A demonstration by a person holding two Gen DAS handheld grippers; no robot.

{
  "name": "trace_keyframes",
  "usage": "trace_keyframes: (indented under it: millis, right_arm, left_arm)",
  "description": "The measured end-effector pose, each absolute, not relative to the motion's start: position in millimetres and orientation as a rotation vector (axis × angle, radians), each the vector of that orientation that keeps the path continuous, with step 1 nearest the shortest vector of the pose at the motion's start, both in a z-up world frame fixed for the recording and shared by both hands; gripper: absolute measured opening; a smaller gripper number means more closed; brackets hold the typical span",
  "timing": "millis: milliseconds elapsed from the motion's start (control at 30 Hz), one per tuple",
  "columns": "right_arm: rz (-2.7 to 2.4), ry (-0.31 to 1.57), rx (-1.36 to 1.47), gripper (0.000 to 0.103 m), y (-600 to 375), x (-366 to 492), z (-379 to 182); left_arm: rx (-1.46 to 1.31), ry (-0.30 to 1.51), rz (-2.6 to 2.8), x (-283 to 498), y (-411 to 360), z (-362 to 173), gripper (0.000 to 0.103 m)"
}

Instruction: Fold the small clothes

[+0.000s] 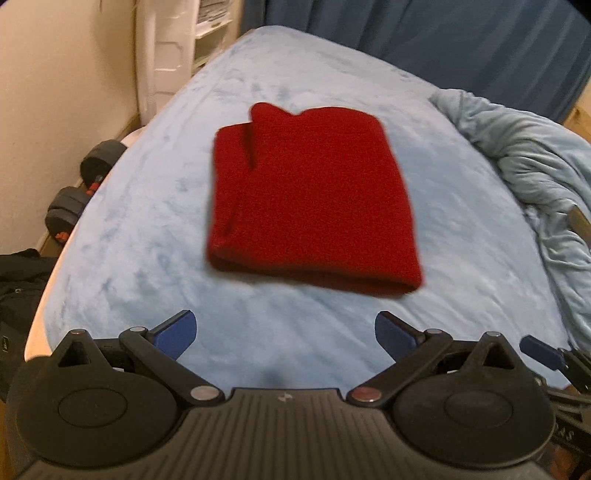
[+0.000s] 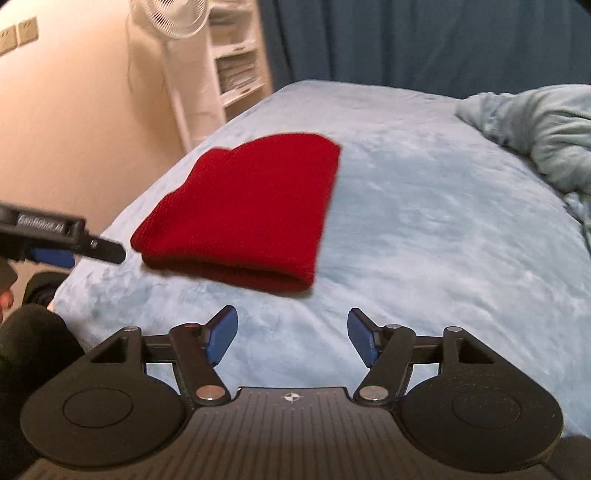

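One folded red garment lies on one blue bed. Two tools appear, left tool and right tool. Two dumbbells sit at left, one crumpled quilt at right, one white fan at upper left.

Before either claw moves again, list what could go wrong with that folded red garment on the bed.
1. The red garment lies folded, but its far edge looks uneven, with one flap sticking out; a nudge there could undo the fold.
2. Both the left claw and the right claw are open and empty just short of its thick near edge, so a forward drift could catch and drag it.
3. The plush blue bedcover is soft; pressing down may wrinkle the fold.
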State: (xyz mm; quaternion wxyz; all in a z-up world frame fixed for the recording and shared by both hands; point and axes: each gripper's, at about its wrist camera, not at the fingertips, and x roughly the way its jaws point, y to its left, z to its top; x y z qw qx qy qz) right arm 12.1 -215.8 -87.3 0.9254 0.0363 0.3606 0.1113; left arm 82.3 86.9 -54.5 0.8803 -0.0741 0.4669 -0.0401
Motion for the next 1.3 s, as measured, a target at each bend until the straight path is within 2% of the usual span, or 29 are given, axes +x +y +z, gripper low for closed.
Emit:
trace_keyframes:
  millis: [333, 867, 1100, 1300]
  right_arm:
    - [0.188, 0.703, 0.102, 0.070, -238.7, 4.3, -80.1]
    - [0.153, 0.772, 0.112, 0.070, -254.4, 62.7, -99.8]
    - [0.157, 0.801, 0.203, 0.080, -268.9, 94.0, -102.3]
    - [0.185, 0.857, 0.278, 0.081, -277.5, 123.6, -108.5]
  left_arm:
    - [-0.135, 0.933, -0.013, 70.6, 80.3, -41.5, 0.103]
    - [-0.310, 1.015, 0.097, 113.8, 96.6, -80.5, 0.103]
    - [-0.363, 1.053, 0.126, 130.8, 96.4, -98.2, 0.103]
    - [-0.461, 1.073, 0.131, 139.9, 103.0, -111.7, 0.103]
